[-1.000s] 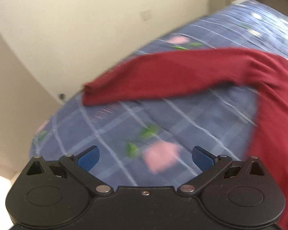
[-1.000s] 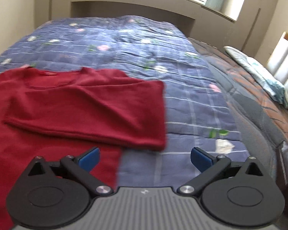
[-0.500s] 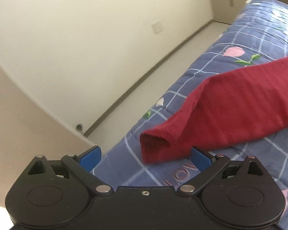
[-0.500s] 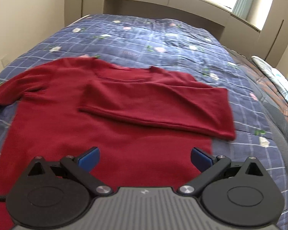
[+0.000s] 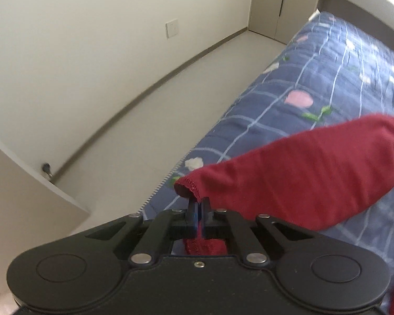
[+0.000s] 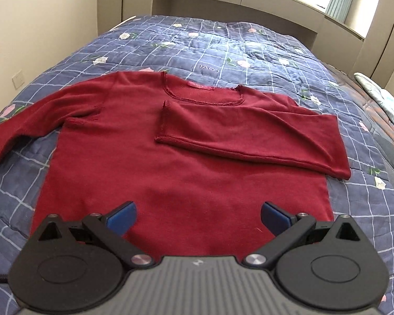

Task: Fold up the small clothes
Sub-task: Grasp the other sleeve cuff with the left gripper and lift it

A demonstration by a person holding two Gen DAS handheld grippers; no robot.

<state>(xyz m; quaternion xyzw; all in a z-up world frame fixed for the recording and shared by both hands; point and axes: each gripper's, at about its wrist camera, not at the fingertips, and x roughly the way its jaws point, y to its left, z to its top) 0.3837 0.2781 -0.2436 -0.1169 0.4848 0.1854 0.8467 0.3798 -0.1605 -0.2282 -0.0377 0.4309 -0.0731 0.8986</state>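
Right wrist view showed the red sweater [image 6: 181, 173] flat on the blue quilt [image 6: 249, 50], neckline away from the camera, one sleeve [image 6: 249, 136] folded across the chest; "LOVE" was stitched on the quilt; the right gripper [image 6: 198, 219] hung wide open, empty; the left gripper [image 5: 198, 210] had apparently pinched the other cuff [image 5: 189, 187].

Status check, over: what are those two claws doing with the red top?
Left gripper shut on left sleeve cuff. Right gripper open over red top. Other sleeve folded across. Nothing blocking.
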